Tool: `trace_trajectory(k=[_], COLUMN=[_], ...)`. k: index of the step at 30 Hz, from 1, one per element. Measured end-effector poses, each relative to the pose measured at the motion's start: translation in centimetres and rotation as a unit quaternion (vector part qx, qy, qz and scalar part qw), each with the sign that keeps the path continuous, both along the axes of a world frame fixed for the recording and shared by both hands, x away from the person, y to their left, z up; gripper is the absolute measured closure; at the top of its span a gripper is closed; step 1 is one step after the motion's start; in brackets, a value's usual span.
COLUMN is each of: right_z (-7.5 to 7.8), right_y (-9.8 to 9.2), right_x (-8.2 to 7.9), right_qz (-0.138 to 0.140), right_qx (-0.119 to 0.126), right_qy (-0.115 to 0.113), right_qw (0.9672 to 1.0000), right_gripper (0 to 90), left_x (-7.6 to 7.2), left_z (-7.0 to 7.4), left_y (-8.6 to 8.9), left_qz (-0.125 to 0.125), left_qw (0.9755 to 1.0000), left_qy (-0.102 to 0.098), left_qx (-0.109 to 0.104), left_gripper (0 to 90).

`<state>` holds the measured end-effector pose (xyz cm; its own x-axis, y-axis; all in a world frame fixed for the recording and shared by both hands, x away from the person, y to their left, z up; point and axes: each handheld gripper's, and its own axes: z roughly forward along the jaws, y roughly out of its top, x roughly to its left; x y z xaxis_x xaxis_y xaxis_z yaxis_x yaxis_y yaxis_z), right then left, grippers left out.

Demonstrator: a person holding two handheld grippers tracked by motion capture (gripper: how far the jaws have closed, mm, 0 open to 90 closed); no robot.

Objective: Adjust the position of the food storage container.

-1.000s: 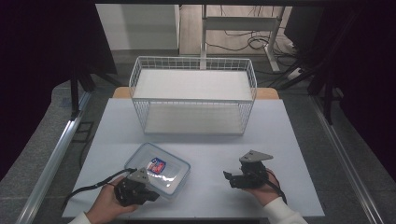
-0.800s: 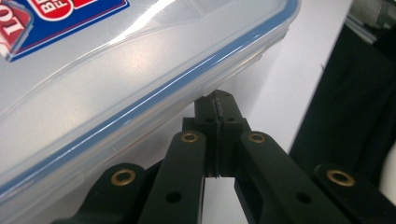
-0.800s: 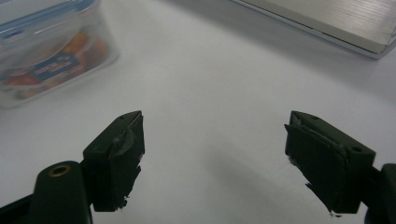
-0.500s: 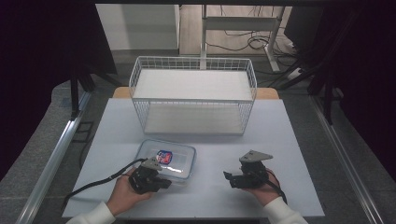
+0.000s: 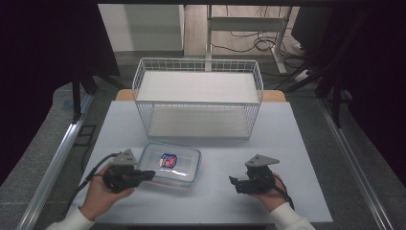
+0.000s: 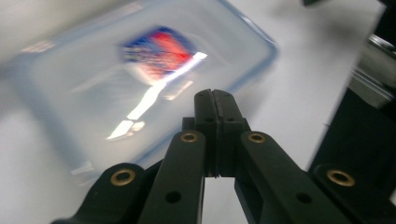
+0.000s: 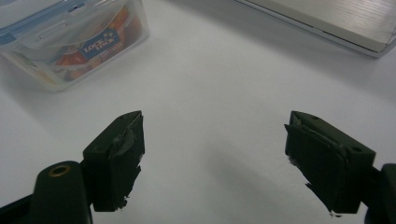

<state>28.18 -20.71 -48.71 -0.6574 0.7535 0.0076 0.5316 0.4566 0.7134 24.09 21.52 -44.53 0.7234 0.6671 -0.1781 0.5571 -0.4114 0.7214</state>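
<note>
White table (image 5: 297, 143) in a dim room, dark floor and cable-strewn desk legs beyond its far edge

Clear plastic food container (image 5: 170, 164): rectangular, rounded corners, blue-edged snap lid with a red-and-blue label in the middle of the lid. It sits on the table's near-left part, just in front of the wire basket and a little left of centre. In the right gripper view its side (image 7: 74, 44) shows a latch flap, a blue brand tag and orange-red printing through the wall. In the left gripper view the lid (image 6: 140, 74) is motion-blurred, with a bright streak of glare across it

Left gripper (image 5: 149, 175): held in the person's left hand (image 5: 98, 196), tips at the container's near-left edge; whether they touch the lid cannot be told from above. Its own view shows the two black jaws pressed flat together with nothing between them, over the lid's near edge

Right gripper (image 5: 232, 182): in the right hand (image 5: 268, 191), well apart from the container to its right, low over bare table. Jaws spread wide, only tabletop between them

White wire basket (image 5: 198, 103): open-topped, pale liner on its floor, standing across the middle of the table behind the container
</note>
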Motion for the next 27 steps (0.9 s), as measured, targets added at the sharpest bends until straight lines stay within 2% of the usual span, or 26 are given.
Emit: trace_trajectory(k=[2, 3, 4, 6, 7, 10, 11, 12, 13, 14, 15, 16, 17, 20, 23, 27], right_z=[0.0, 0.0, 0.0, -0.1, -0.1, -0.1, -0.1, -0.1, -0.1, -0.1, -0.1, -0.1, -0.1, -0.1, -0.1, -0.2], right_y=[0.0, 0.0, 0.0, 0.0, -0.1, -0.2, -0.2, -0.2, -0.2, -0.2, -0.2, -0.2, -0.2, -0.2, -0.2, -0.1], right_x=[0.0, 0.0, 0.0, 0.1, 0.1, 0.2, 0.2, 0.2, 0.2, 0.2, 0.2, 0.2, 0.2, 0.2, 0.2, 0.3], right_qz=[0.000, 0.000, -0.001, -0.006, -0.009, -0.013, -0.013, -0.013, -0.013, -0.013, -0.013, -0.013, -0.013, -0.012, -0.012, -0.010], right_qx=[0.000, 0.000, 0.001, -0.003, -0.004, -0.004, -0.004, -0.004, -0.005, -0.005, -0.006, -0.006, -0.006, -0.007, -0.009, -0.013], right_qy=[0.001, 0.001, 0.001, 0.003, 0.005, 0.004, 0.004, 0.004, 0.004, 0.004, 0.003, 0.003, 0.003, 0.001, 0.004, 0.003], right_qw=[1.0000, 1.0000, 1.0000, 1.0000, 0.9999, 0.9999, 0.9999, 0.9999, 0.9999, 0.9999, 0.9999, 0.9999, 0.9999, 0.9999, 0.9999, 0.9999], right_gripper=[19.6, 19.6, 19.6, 19.6, 19.6, 19.6, 19.6, 19.6, 19.6, 19.6, 19.6, 19.6, 19.6, 19.6, 19.6, 19.6], left_x=[0.4, 0.4, 0.6, 1.2, 1.7, 2.3, 2.7, 2.7, 3.1, 3.1, 3.5, 3.9, 3.9, 4.3, 4.3, 4.3], left_z=[0.3, 0.3, 0.2, -0.3, -1.0, -1.8, -2.5, -2.5, -3.0, -3.0, -3.5, -4.1, -4.1, -5.6, -5.9, -6.2], left_y=[1.5, 1.5, 2.2, 3.5, 4.3, 4.8, 5.2, 5.2, 5.5, 5.5, 5.7, 5.9, 5.9, 5.8, 5.5, 4.6], left_qz=[0.027, 0.027, 0.040, 0.062, 0.075, 0.087, 0.100, 0.100, 0.112, 0.112, 0.118, 0.122, 0.122, 0.115, 0.112, 0.095], left_qw=[0.9996, 0.9996, 0.9992, 0.9980, 0.9971, 0.9960, 0.9946, 0.9946, 0.9931, 0.9931, 0.9922, 0.9910, 0.9910, 0.9895, 0.9894, 0.9904], left_qy=[-0.001, -0.001, -0.001, 0.004, 0.013, 0.023, 0.029, 0.029, 0.032, 0.032, 0.034, 0.047, 0.047, 0.075, 0.080, 0.088], left_qx=[-0.007, -0.007, -0.007, -0.008, -0.007, -0.001, 0.004, 0.004, 0.009, 0.009, 0.019, 0.030, 0.030, 0.043, 0.046, 0.049], left_gripper=[90.0, 90.0, 90.0, 90.0, 90.0, 90.0, 90.0, 90.0, 90.0, 90.0, 90.0, 90.0, 90.0, 90.0, 90.0, 90.0])
